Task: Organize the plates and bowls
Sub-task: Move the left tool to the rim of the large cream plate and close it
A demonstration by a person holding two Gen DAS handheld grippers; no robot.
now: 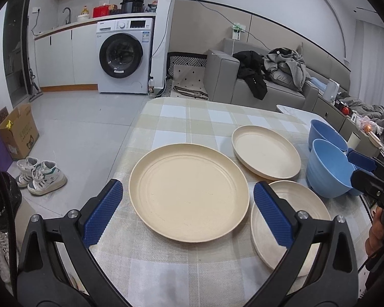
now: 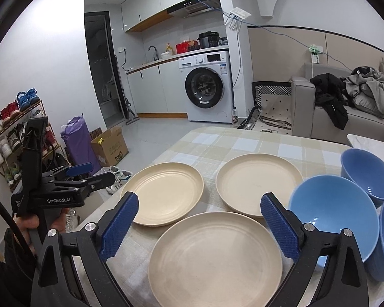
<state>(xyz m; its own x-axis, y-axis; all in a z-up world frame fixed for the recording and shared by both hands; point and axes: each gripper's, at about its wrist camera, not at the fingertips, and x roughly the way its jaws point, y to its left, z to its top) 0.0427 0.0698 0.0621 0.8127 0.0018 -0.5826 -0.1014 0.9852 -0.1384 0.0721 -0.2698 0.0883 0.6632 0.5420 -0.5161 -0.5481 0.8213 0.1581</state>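
1. Left claw (image 1: 188, 213) is hanging spread wide and empty over the checked tablecloth (image 1: 212, 115), the left plate (image 1: 189, 192) lying between my pads, untouched.
2. At two o'clock I am seeing the far plate (image 1: 266, 152); at four o'clock the near plate (image 1: 307, 230).
3. Right claw (image 2: 199, 226) is also standing spread, gripping nothing.
4. Three blue bowls, one marked (image 2: 332, 215), are sitting at its three o'clock.

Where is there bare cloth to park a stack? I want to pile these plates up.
The far end of the checked tablecloth, beyond the two far plates, is bare. The near half is crowded: the near plate sits close to both, and the blue bowls fill the right edge.
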